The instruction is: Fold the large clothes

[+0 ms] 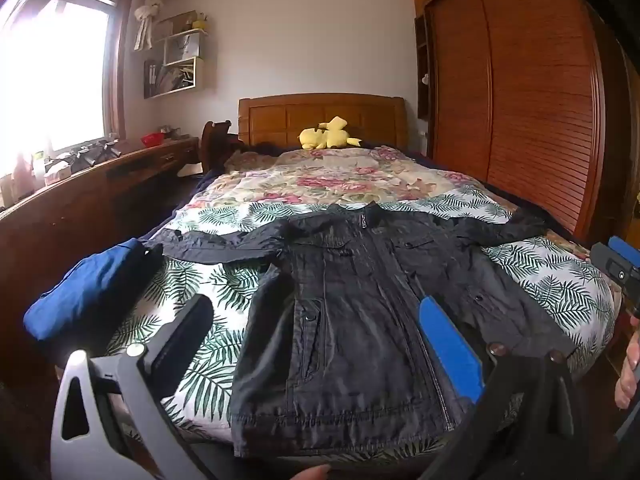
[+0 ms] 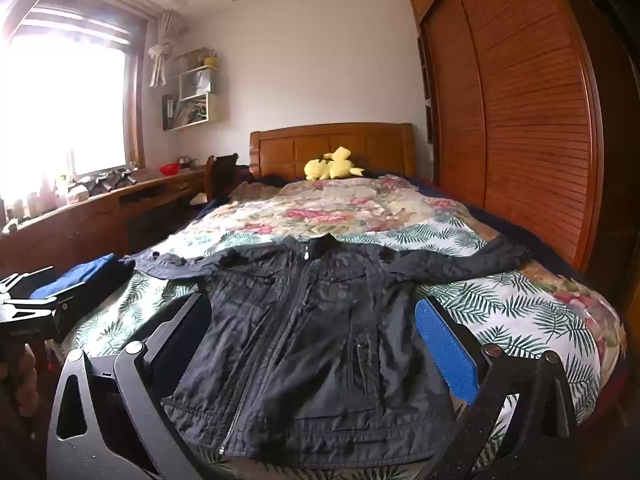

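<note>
Jacket (image 1: 352,320) of dark, zipped cloth lies flat and face up across the foot end of the bed (image 1: 192,280), collar toward the headboard (image 1: 320,118), hem at the near edge, both sleeves spread out toward the bed's side edges. The left gripper (image 1: 316,332) hangs level above the hem, pointing toward the headboard, its fingers spread wide with nothing between them; the blue pad (image 1: 448,348) of one finger shows over the jacket's front. The right gripper (image 2: 312,332) is held the same way beside it, level and forward-pointing above the hem, its jaws likewise wide apart and empty. A folded blue garment (image 1: 84,288) sits at the bed's left edge, just beyond the left sleeve's cuff. A yellow plush toy (image 2: 332,166) rests against the headboard.
</note>
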The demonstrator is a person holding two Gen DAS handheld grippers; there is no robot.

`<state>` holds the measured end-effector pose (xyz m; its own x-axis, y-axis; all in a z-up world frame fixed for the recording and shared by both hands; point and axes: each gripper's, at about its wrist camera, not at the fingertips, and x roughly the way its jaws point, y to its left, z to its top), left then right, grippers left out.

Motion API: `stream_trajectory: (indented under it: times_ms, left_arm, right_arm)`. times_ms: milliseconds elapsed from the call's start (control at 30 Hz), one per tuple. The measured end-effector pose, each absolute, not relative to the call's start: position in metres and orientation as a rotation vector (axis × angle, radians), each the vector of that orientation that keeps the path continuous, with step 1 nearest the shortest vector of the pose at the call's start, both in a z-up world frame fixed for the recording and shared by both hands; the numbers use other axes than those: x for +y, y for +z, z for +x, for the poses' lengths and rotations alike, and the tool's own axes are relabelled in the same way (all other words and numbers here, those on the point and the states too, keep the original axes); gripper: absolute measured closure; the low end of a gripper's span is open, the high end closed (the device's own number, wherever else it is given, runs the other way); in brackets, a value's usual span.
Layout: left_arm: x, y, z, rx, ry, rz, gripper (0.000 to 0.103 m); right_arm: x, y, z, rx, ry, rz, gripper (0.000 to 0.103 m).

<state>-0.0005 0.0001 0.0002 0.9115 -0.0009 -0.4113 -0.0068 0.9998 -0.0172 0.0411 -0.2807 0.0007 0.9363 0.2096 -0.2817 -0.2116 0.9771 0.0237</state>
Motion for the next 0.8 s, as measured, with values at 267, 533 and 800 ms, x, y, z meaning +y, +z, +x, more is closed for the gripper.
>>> stream_trajectory:
  times_ms: [267,533,800]
  left_arm:
    - [0.0019,-0.0005,-0.0011,0.426,0.007,-0.004,0.000]
    - [0.0039,-0.0032,-0.0025,0.423,0.009,-0.005,0.000]
    - [0.0018,0.0013,-0.0064,0.416,0.015,-0.003,0.000]
  right_arm:
    - [-0.2782,-0.0015,0.0394,0.298,0.210,-0.013,0.000]
    - [-0.2730,-0.0029,0.0371,0.307,0.211,-0.007,0.000]
    - [-0.2810,-0.0014,0.0381,0.303,0.211,0.005,0.000]
